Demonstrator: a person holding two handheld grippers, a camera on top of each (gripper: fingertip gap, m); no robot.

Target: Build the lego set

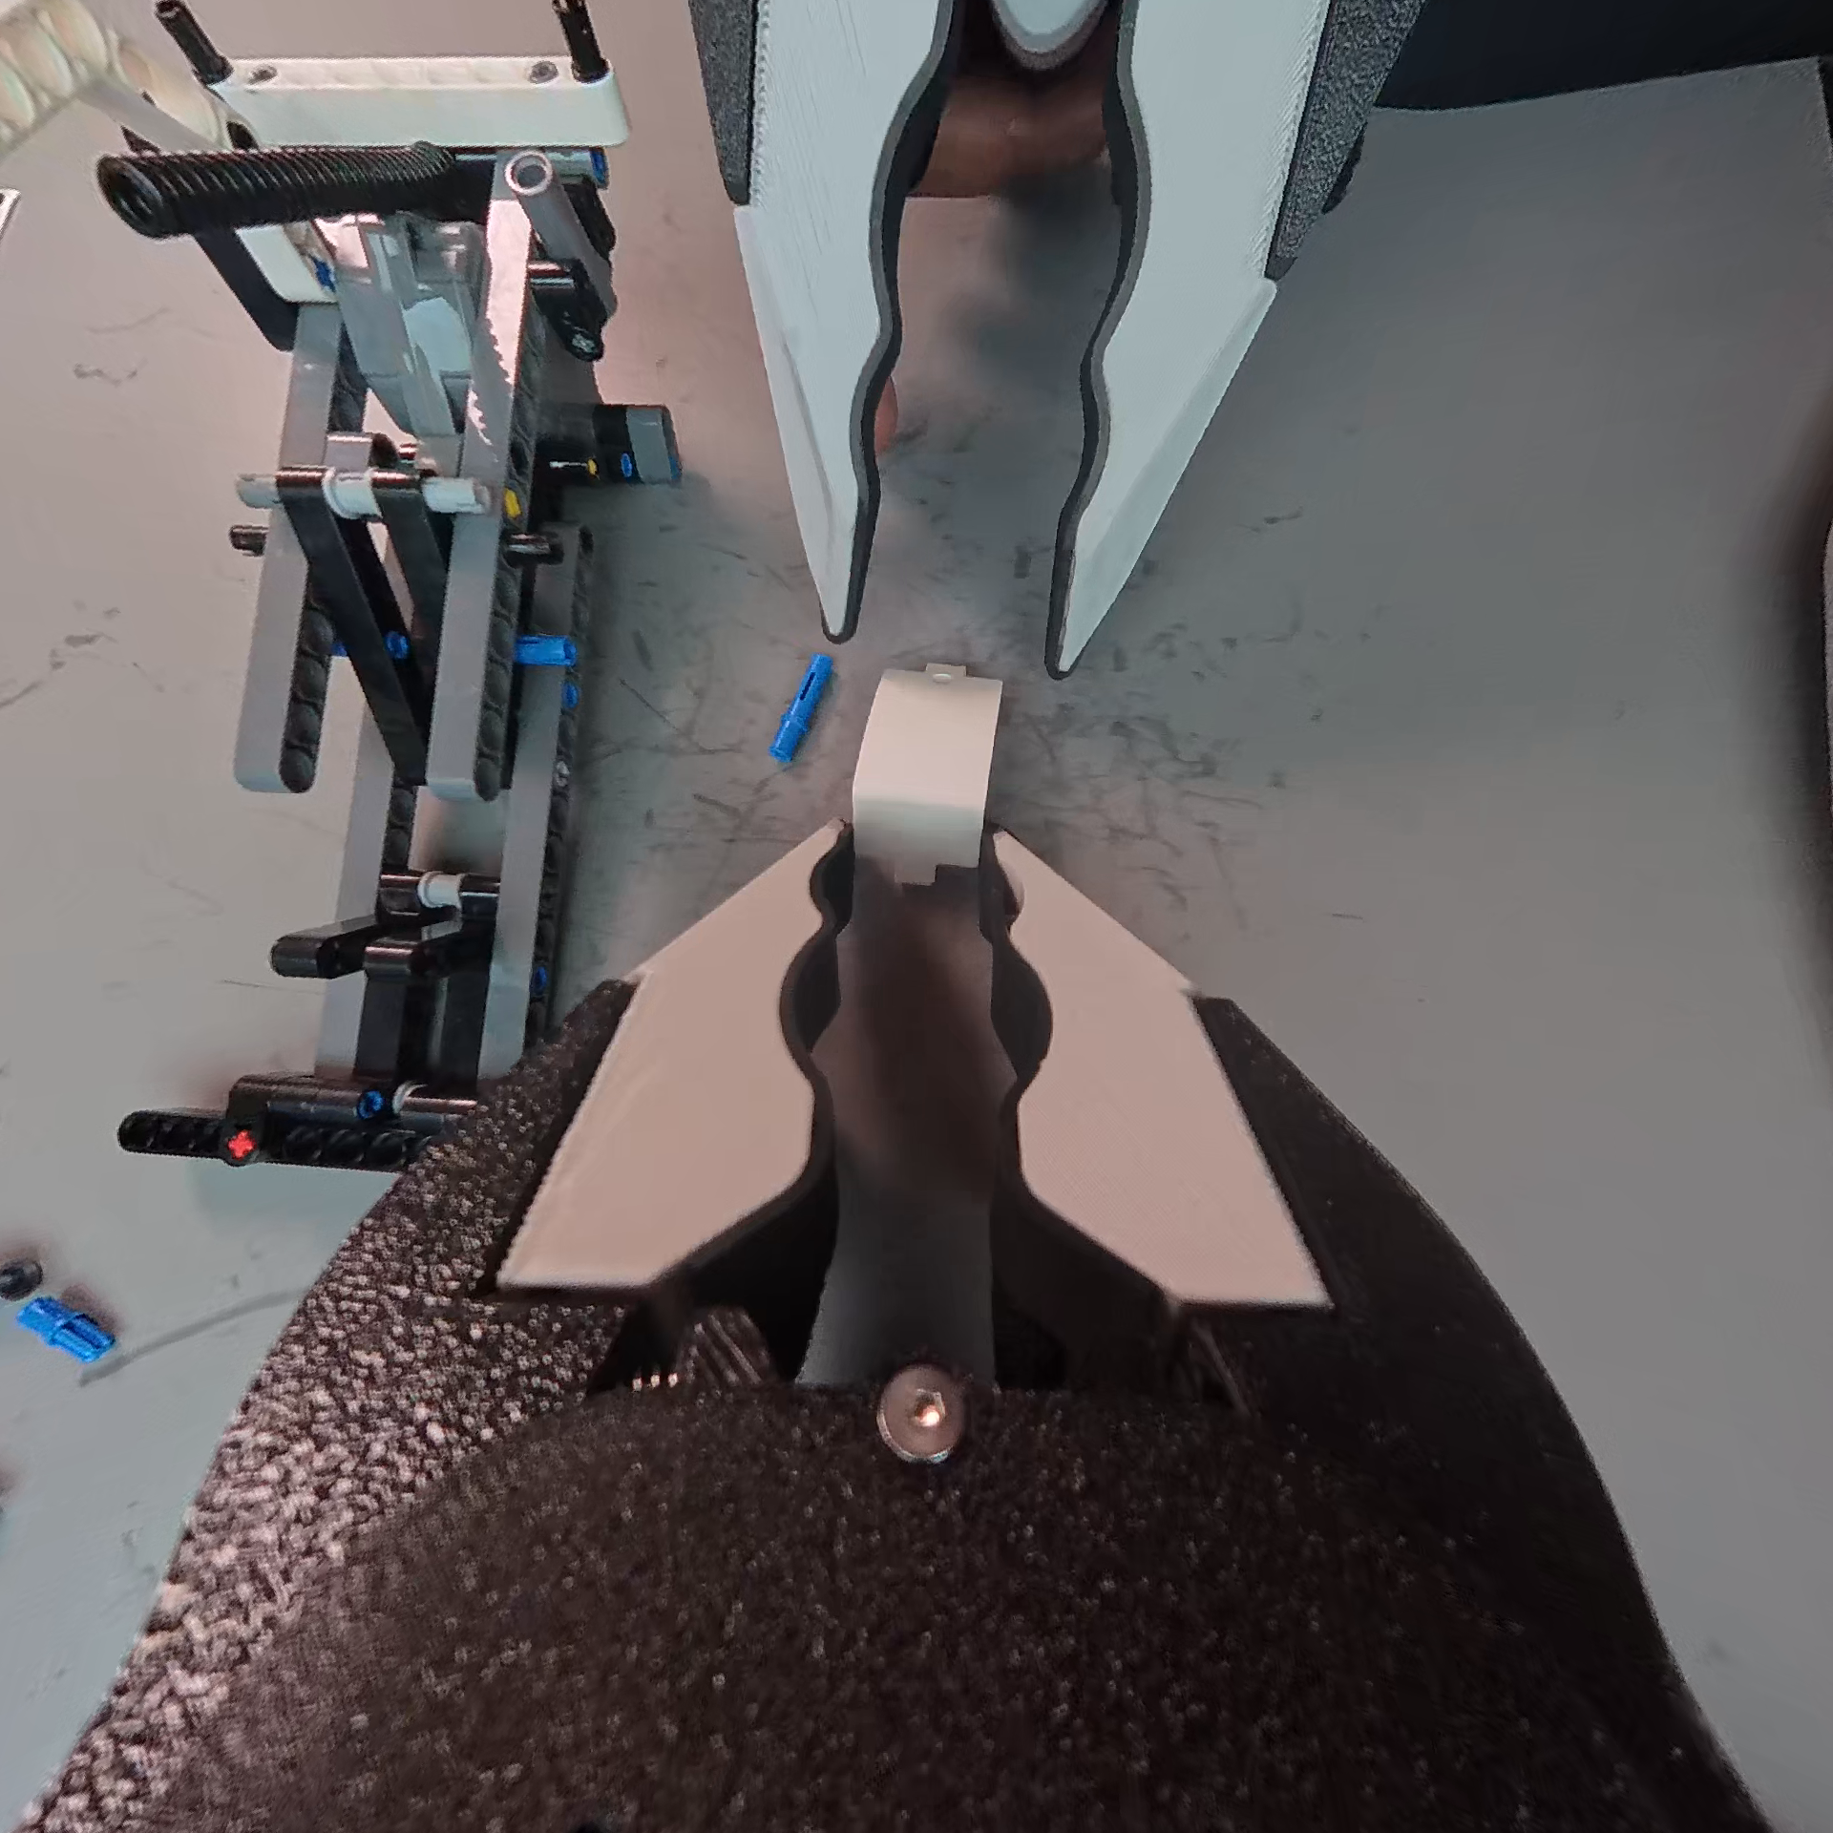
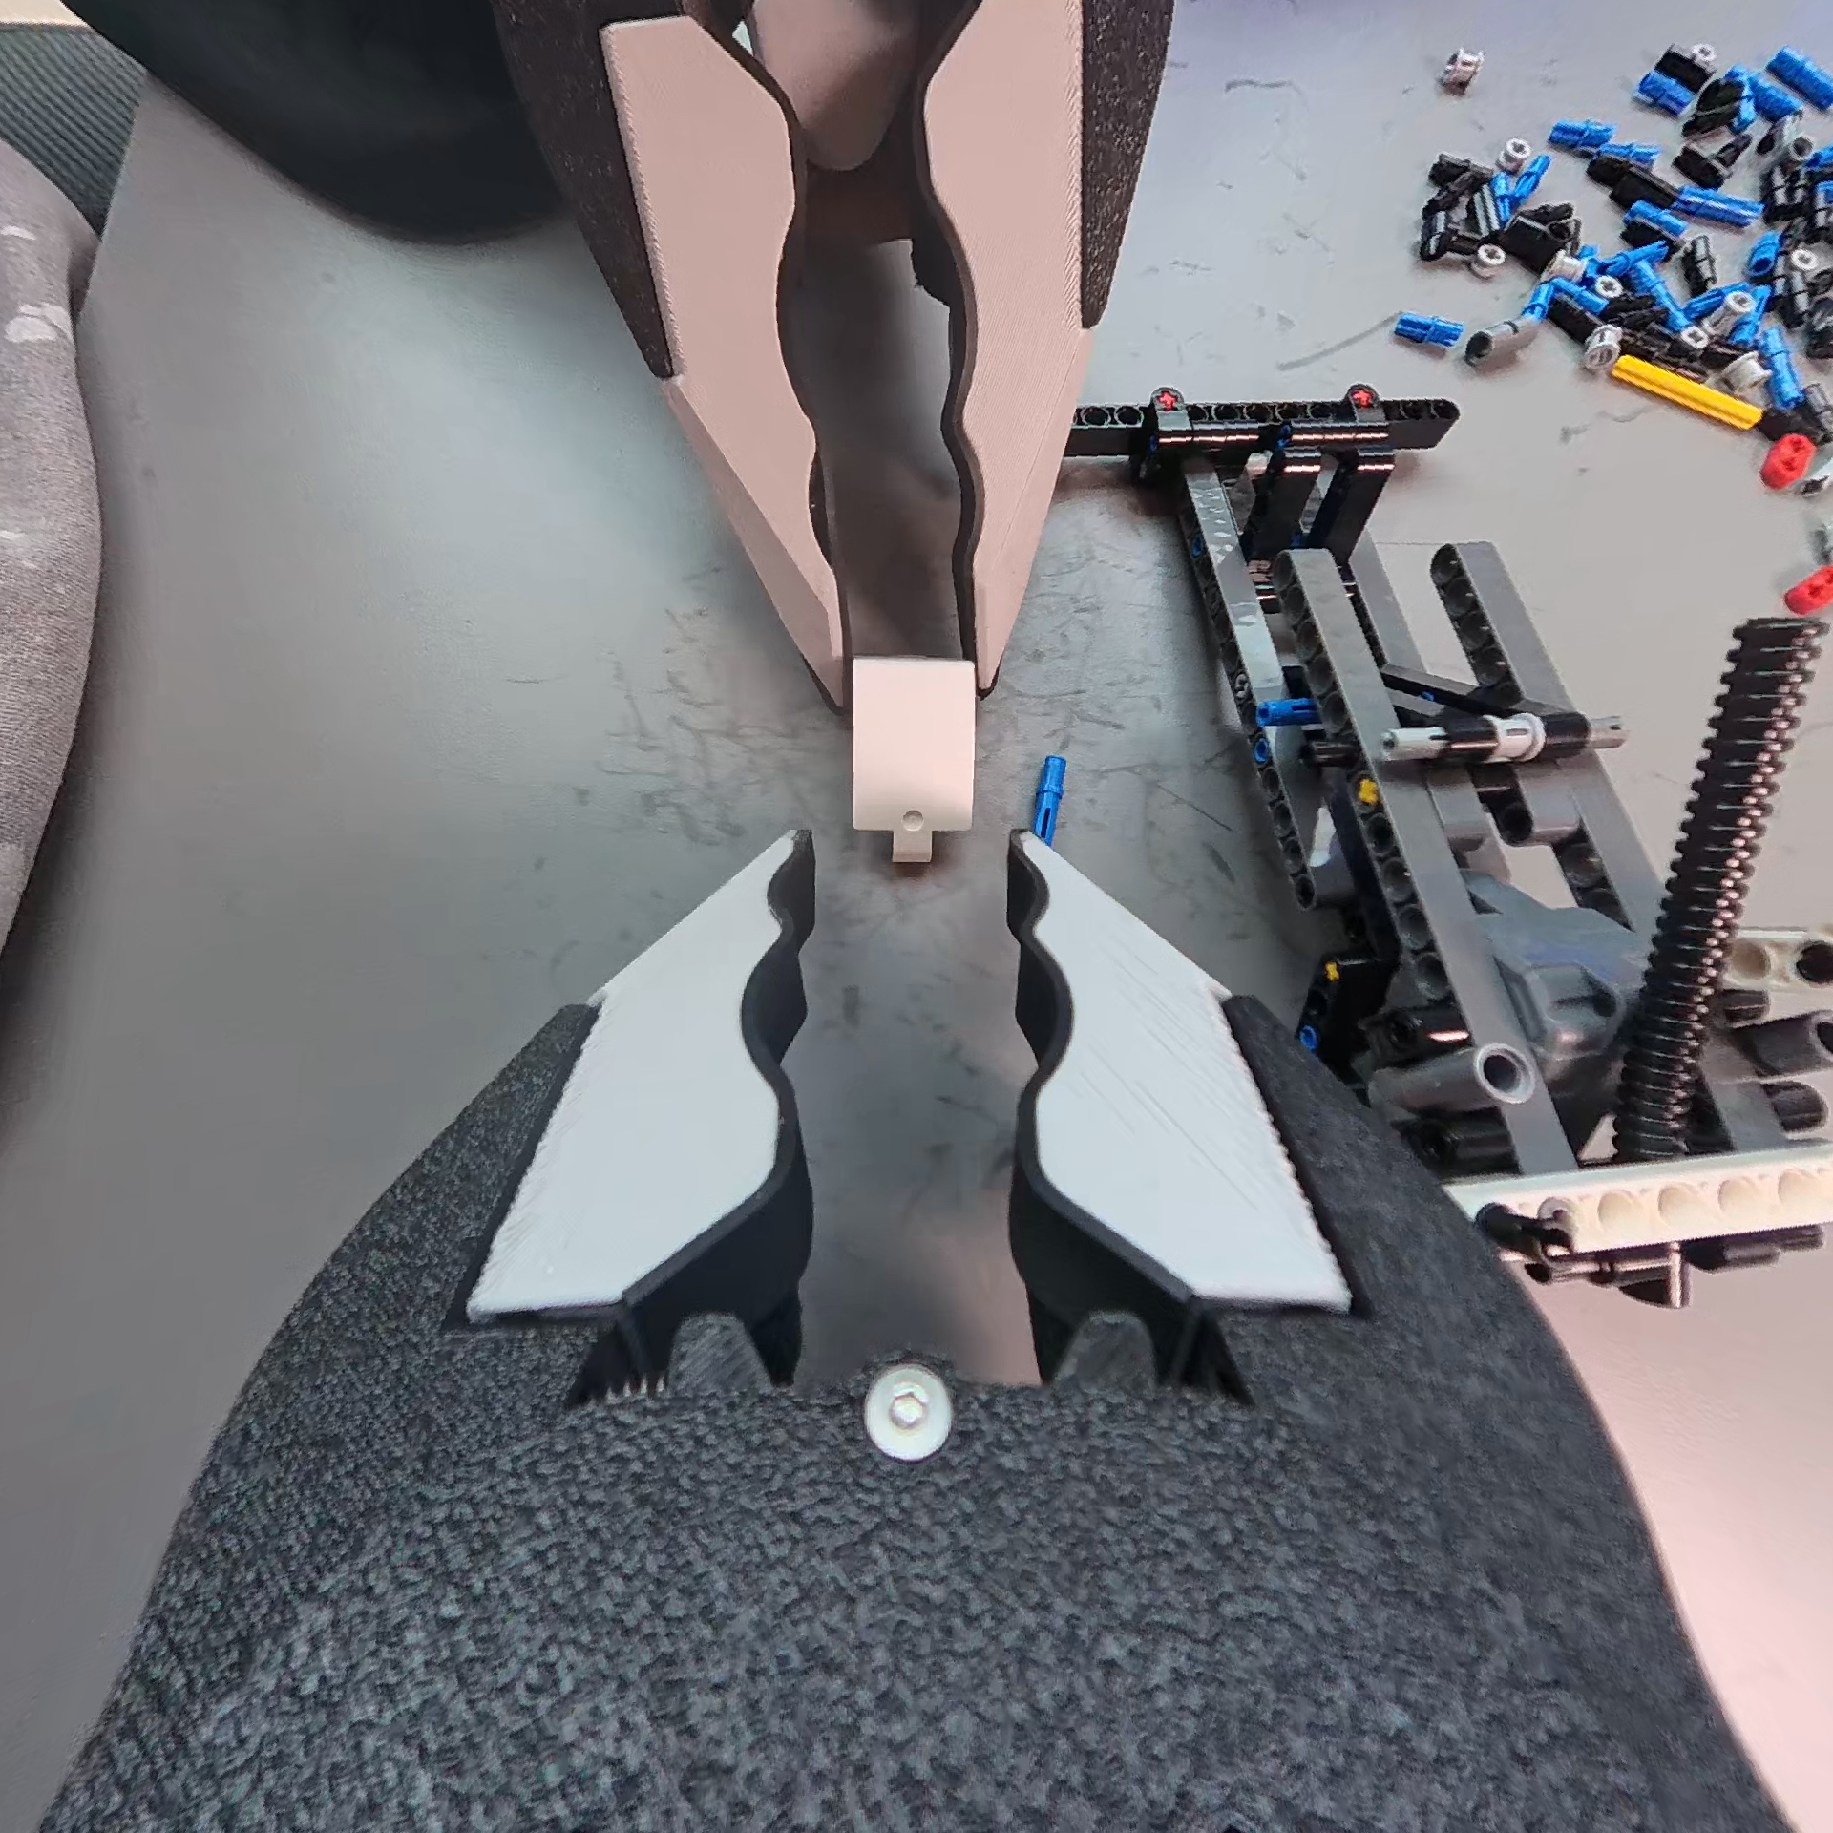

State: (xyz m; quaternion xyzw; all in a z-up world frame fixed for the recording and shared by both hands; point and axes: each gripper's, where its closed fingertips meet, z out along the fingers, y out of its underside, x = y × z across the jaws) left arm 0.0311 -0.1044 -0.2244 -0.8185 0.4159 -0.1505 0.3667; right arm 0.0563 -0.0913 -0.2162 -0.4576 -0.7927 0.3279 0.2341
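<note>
1. Between the left gripper (image 1: 917,838) tips in the left wrist view, a smooth curved white panel (image 1: 927,769) is being pinched above the scuffed grey table (image 1: 1488,595); its near end is hiding between the wavy pads.
2. Left of it, the beam-and-spring frame (image 1: 417,595) is running off the top edge.
3. Seen from the right wrist view, the right gripper (image 2: 911,858) is standing spread and holding nothing, just short of the panel (image 2: 913,759); loose pins (image 2: 1666,218) are blurring together far right.

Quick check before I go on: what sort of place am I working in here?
Probably a workbench or lab table: a scuffed, scratched grey tabletop, a half-built grey-and-black beam frame and a loose pile of small blue and black connector pins. Little beyond the table shows.
</note>
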